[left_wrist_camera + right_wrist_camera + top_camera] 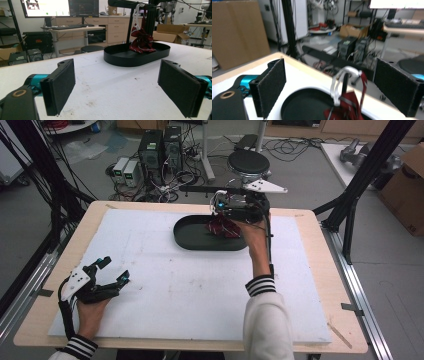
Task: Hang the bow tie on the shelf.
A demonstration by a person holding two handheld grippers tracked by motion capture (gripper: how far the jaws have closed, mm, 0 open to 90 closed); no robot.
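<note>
- Presently, the right tongs (220, 206) stand over the far end of the black oval tray (192, 240), carried by the person's right hand (252, 237) in a striped cuff
- Right tongs state: jaws wide apart, pads clear of everything; in the right gripper view the white carabiner (343, 80) and the dark red strap bundle (347, 110) rise in the gap between the pads without touching either
- No earlier picture is on file, so only the present state of the jaws is recorded
- Dark red strap bundle location: lying inside the black oval tray, toward its right end in the high view (223, 226); in the left gripper view it (141, 42) sits in the tray (120, 58) with the white carabiner (136, 18) standing above it
- Whether the carabiner hangs from anything cannot be told
- Left tongs (114, 271) rest at the near left corner of the white surface (190, 290), well apart from the tray, held by the left hand (92, 307)
- Left tongs state: jaws wide open, nothing between the pads, bare surface ahead in the left gripper view
- White surface: a foam-like sheet with faint dark marks, laid on a wooden top (320, 270)
</note>
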